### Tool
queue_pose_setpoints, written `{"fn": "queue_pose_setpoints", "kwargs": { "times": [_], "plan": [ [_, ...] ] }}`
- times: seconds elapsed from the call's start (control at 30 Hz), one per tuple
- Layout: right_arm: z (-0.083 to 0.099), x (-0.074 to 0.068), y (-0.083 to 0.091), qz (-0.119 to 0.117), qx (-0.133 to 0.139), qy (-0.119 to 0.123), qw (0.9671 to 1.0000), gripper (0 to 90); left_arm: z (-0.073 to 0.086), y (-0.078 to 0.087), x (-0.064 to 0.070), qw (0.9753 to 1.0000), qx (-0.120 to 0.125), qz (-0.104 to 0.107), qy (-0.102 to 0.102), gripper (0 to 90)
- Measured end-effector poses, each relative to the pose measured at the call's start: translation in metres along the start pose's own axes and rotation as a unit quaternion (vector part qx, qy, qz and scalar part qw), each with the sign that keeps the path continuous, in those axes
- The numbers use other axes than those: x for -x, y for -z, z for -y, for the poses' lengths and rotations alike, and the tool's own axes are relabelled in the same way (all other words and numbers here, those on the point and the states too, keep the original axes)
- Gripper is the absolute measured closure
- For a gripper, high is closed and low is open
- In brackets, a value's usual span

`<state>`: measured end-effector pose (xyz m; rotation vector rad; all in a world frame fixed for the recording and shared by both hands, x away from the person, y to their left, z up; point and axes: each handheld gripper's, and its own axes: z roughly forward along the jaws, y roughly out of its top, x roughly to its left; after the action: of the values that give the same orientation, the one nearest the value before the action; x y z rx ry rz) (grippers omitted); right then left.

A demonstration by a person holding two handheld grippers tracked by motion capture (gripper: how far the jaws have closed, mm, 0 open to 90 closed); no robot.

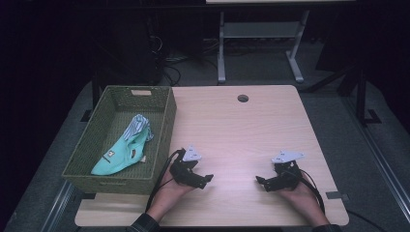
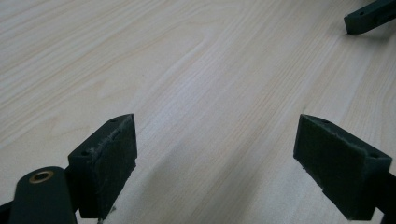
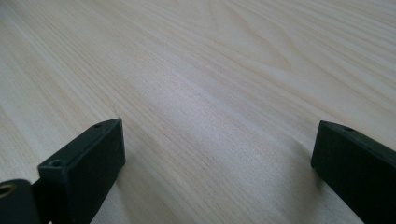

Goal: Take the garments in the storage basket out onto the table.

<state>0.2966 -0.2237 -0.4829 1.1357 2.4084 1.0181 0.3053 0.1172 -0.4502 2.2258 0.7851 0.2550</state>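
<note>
Resting on the pale wooden table (image 1: 241, 140), both grippers lie near the person's edge, well apart from each other; the table top is smooth, with fine straight grain that shows clearly in both gripper views, and it has one small round hole (image 1: 242, 98) near its far edge.

The left gripper (image 1: 207, 179) is black and angular, with a grey three-cornered plate on top and a dark cable that curves back past the wrist; the left hand (image 1: 169, 186) holds it from below, forearm coming in from the bottom, and the jaws point to the right, toward the middle of the table. In the left gripper view its two jaws stand wide apart, with rough felt-like pads (image 2: 114, 163) facing each other, and between them is only bare wood; it holds nothing.

The right gripper (image 1: 261, 182) has the same shape; the right hand (image 1: 300, 191) grips it and the jaws point left, toward the other gripper. In the right gripper view its jaws are also spread wide over the wood, with nothing between them.

Just beside the left gripper, at the table's left side, stands a green woven basket (image 1: 162, 140), rectangular with slanted walls; inside it lies a crumpled mint-green cloth (image 1: 118, 157) with a striped piece at its far end, soft and folded on itself.
</note>
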Motion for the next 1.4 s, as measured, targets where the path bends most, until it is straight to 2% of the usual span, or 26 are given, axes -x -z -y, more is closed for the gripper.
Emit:
{"fn": "queue_pose_setpoints", "kwargs": {
  "times": [0.4,0.87,1.4],
  "plan": [
    [0.000,0.000,0.000,0.000,0.001,0.000,1.0000,2.4,-0.005,0.007,-0.001,0.9999,0.011,0.004,0.006,12.7],
    [0.000,0.000,0.000,-0.002,0.000,0.001,1.0000,2.4,-0.008,0.012,-0.001,0.9998,0.011,0.012,0.012,12.7],
    [0.000,0.000,0.000,-0.002,-0.001,0.001,1.0000,2.4,-0.023,0.025,-0.001,0.9997,0.018,0.010,0.010,12.7]
  ]
}}
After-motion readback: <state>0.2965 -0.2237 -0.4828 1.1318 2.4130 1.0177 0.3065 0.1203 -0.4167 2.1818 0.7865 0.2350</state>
